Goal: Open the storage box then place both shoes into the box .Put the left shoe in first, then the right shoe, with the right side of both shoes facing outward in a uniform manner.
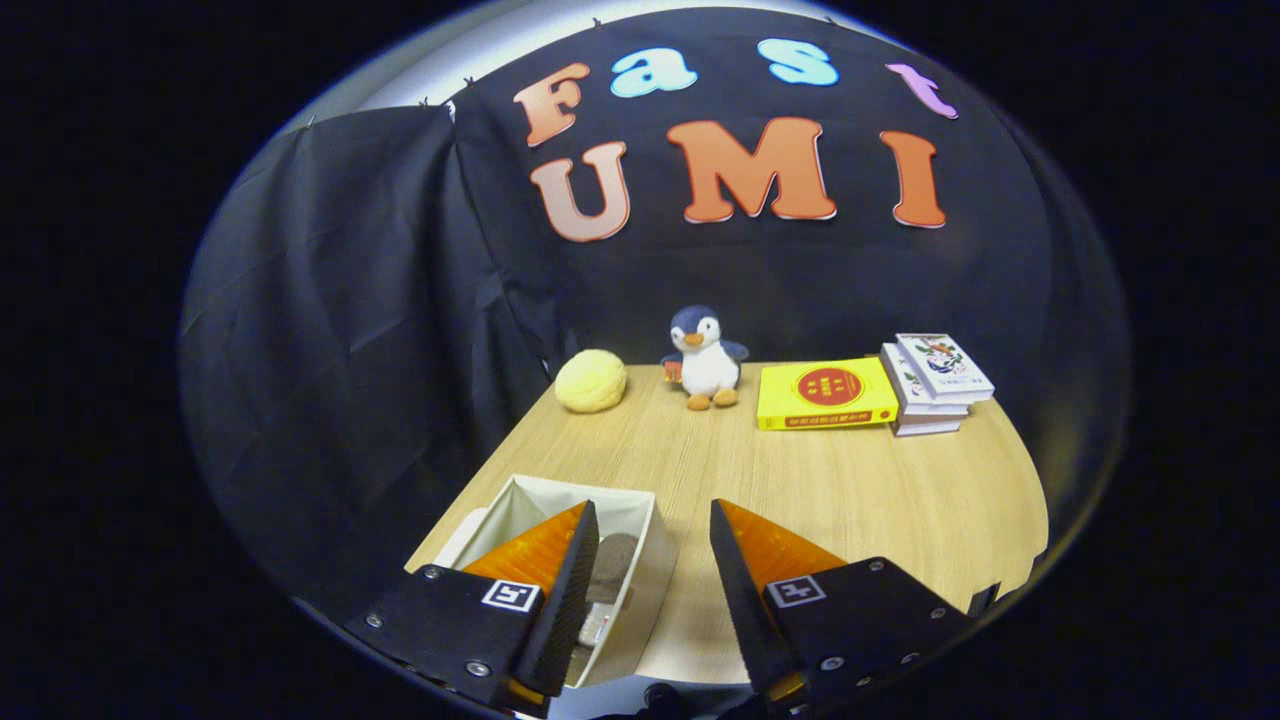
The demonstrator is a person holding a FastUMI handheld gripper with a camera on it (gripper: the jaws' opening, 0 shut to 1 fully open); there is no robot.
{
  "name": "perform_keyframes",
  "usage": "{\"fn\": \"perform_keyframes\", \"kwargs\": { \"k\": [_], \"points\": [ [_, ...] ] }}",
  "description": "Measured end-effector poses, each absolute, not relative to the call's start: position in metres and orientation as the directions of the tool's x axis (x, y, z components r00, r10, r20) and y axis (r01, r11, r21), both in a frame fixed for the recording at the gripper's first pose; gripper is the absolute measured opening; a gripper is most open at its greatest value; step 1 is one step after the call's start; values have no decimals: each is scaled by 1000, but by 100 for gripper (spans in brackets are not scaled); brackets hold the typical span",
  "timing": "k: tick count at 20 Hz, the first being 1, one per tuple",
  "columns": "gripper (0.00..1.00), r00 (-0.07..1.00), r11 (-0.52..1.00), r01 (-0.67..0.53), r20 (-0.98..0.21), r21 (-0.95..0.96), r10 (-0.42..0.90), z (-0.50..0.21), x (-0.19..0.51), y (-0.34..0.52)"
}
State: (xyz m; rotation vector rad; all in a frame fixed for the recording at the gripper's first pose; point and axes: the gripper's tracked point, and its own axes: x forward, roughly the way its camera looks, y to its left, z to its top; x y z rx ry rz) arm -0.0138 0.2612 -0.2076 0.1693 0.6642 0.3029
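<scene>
We hold our gripper point(650, 560) with its fingers apart and empty above the open storage box point(655, 545) at the table's point(850, 490) near corner; a shoe point(610, 565) seems already inside, so we judge the next move is finding the other shoe.

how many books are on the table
3, maybe more hidden: a yellow book lying flat right of the penguin, and two stacked white books beside it. The gripper is open.

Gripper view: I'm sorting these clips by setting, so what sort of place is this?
Probably a staged recording booth, not a lived-in room: black cloth wall behind a wooden table set with props, a plush penguin and stacked books. The open claw hangs over an open storage box.
</scene>
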Motion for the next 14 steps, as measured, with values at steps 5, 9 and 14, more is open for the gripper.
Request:
{"fn": "perform_keyframes", "kwargs": {
  "k": [5, 9, 14],
  "points": [
    [78, 844, 957, -170, -465, 237, 265, -157, 0, 182],
    [81, 904, 967, -135, -372, 216, 210, -124, -9, 113],
    [84, 953, 975, -79, -271, 209, 135, -99, -3, 39]
  ]
}}
